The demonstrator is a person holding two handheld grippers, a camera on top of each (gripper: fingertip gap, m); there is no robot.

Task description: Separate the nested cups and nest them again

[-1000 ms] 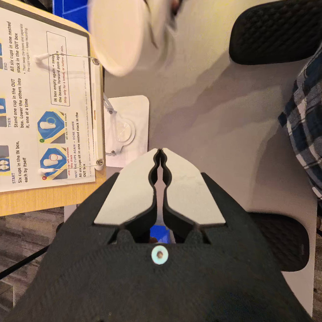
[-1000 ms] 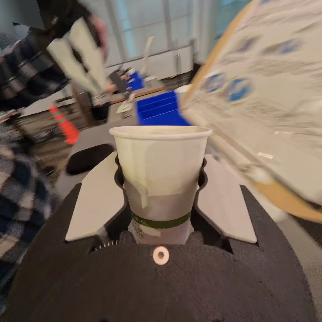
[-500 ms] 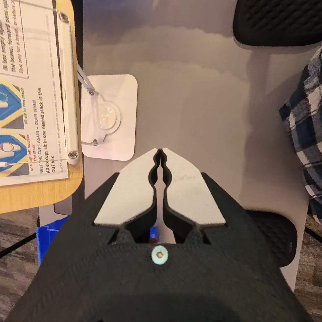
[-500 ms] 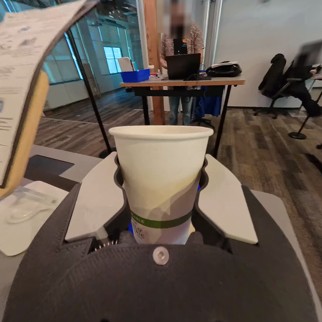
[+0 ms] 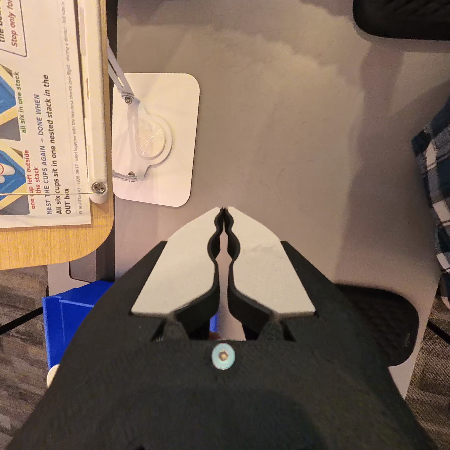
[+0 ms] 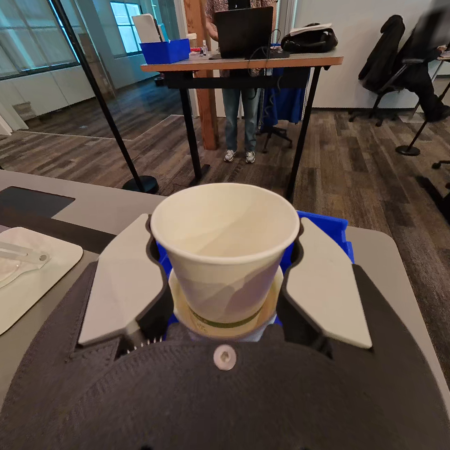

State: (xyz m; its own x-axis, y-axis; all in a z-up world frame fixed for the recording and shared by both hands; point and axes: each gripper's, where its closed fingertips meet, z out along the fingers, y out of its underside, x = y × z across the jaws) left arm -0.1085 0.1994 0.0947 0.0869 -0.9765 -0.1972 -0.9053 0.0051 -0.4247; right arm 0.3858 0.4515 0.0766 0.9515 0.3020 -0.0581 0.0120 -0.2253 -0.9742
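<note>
In the right wrist view a white paper cup (image 6: 224, 243) with a green band stands between my right gripper's (image 6: 224, 218) fingers. The jaws are spread, and blue shows between each pad and the cup's wall, so the pads do not press on it. The cup's base sits inside the mouth of another white cup (image 6: 181, 309) below it, in the blue bin (image 6: 326, 226). In the left wrist view my left gripper (image 5: 223, 208) is shut with nothing between its pads, over the grey table (image 5: 280, 121).
A wooden board with an instruction sheet (image 5: 48, 121) stands at the left, next to a white pad with a clear bracket (image 5: 155, 138). The blue bin (image 5: 70, 316) shows at lower left. A plaid sleeve (image 5: 435, 194) is at the right. Beyond the table stand a desk (image 6: 243, 63) and a person. My right fingertips sit around 55 centimetres from my left ones.
My right gripper tipped down over the blue bin, then its jaws opened and let go of the cup, which now sits in the lower cup. My left gripper stayed shut and shifted slightly.
</note>
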